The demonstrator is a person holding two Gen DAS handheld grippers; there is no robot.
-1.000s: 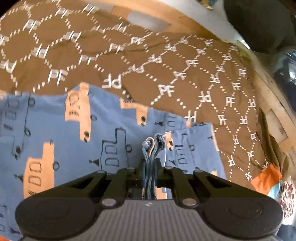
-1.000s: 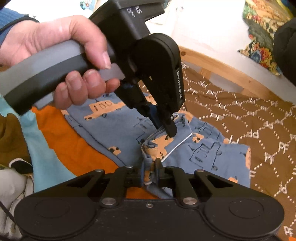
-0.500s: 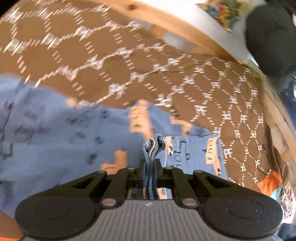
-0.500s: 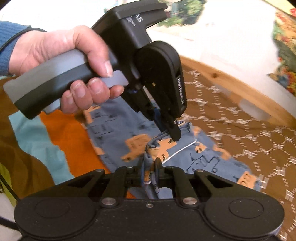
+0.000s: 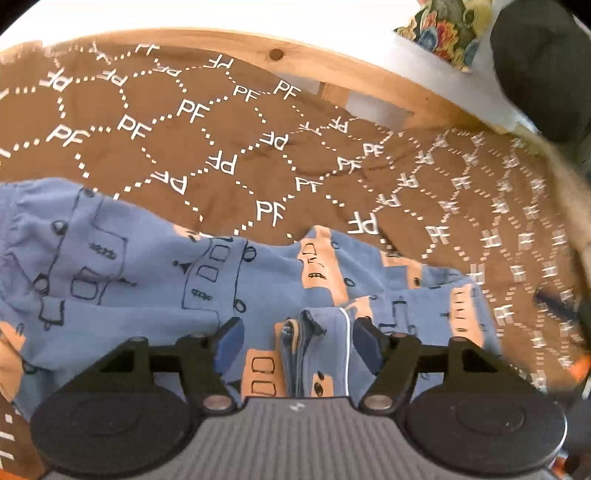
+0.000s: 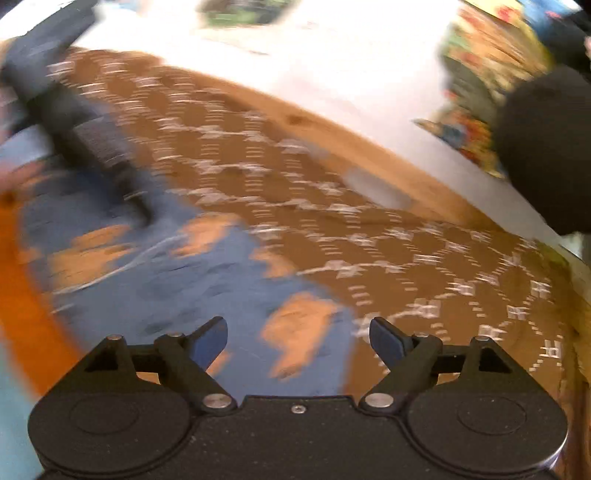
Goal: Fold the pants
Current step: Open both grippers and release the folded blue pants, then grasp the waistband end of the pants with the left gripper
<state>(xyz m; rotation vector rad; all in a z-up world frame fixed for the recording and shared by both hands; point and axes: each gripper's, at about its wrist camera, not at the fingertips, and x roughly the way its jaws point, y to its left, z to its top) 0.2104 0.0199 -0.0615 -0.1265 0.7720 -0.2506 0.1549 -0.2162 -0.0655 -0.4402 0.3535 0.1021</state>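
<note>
The blue pants (image 5: 147, 280) with orange and outlined truck prints lie folded on the brown bedspread (image 5: 221, 147). My left gripper (image 5: 298, 341) is open just above them; a bunched folded edge with white piping (image 5: 314, 343) lies loose between its blue pads, untouched. The right wrist view is motion-blurred. My right gripper (image 6: 298, 338) is open and empty above the pants (image 6: 184, 288). The left gripper's dark body (image 6: 74, 122) shows blurred at upper left.
The brown "PF" bedspread (image 6: 369, 236) covers the bed inside a wooden frame (image 5: 332, 74). An orange and teal cloth (image 6: 22, 295) lies left of the pants. A dark rounded object (image 5: 539, 66) and a flowered cloth (image 5: 439, 29) sit beyond the frame at upper right.
Both grippers opened and let go of the pants' bunched edge, which dropped onto the folded pants. The right gripper is swinging away fast, blurring its view.
</note>
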